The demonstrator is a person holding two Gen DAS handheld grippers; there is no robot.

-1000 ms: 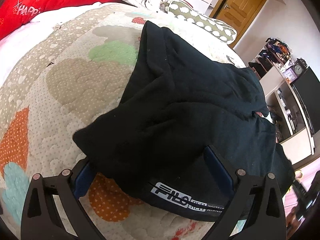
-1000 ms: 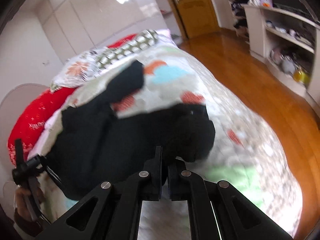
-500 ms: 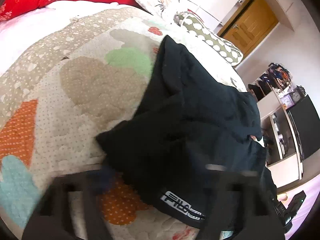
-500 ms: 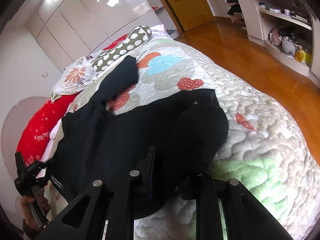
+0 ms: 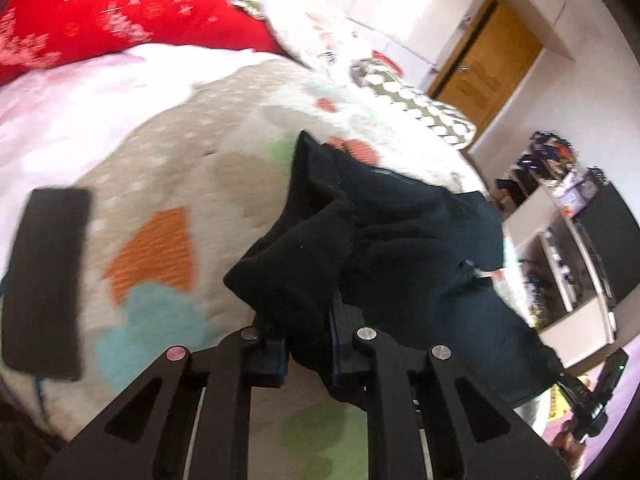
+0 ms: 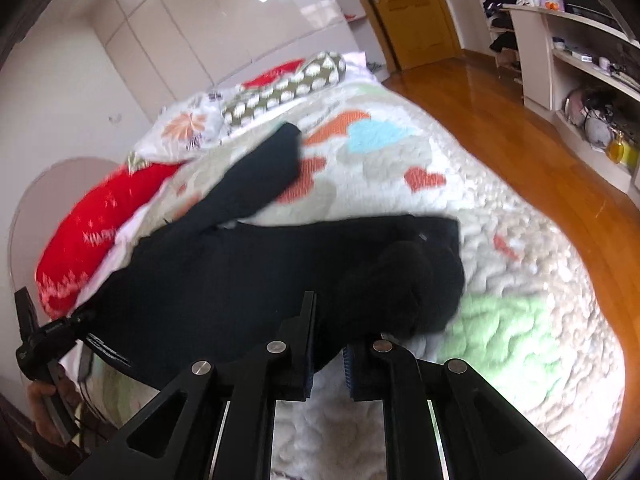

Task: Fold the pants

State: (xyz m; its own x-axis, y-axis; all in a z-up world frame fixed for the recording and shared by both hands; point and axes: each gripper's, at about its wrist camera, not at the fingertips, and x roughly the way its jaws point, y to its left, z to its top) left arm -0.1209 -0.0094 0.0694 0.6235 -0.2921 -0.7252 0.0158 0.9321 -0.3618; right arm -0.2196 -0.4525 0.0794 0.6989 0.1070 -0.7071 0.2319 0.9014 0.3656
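Note:
Black pants [image 5: 400, 248] lie crumpled across a patchwork quilt [image 5: 160, 184] on a bed. My left gripper [image 5: 308, 344] is shut on a bunched fold of the pants near their waistband end. In the right wrist view the pants [image 6: 240, 264] spread from the near edge of the bed toward the pillows, one leg reaching far. My right gripper [image 6: 326, 344] is shut on the pants' near edge, with black cloth between its fingers. The left gripper [image 6: 44, 344] shows at the far left of that view, by the printed waistband.
A red pillow [image 5: 120, 20], a floral pillow [image 6: 188, 128] and a patterned bolster [image 6: 280, 88] lie at the head of the bed. A black flat object [image 5: 44, 280] lies at the quilt's left edge. White shelves [image 6: 580, 80] and a wooden door [image 6: 404, 8] stand across the wooden floor.
My left gripper was open around the waistband end; it has closed on a fold of the pants. My right gripper has narrowed on the pants' near edge. Both views have shifted.

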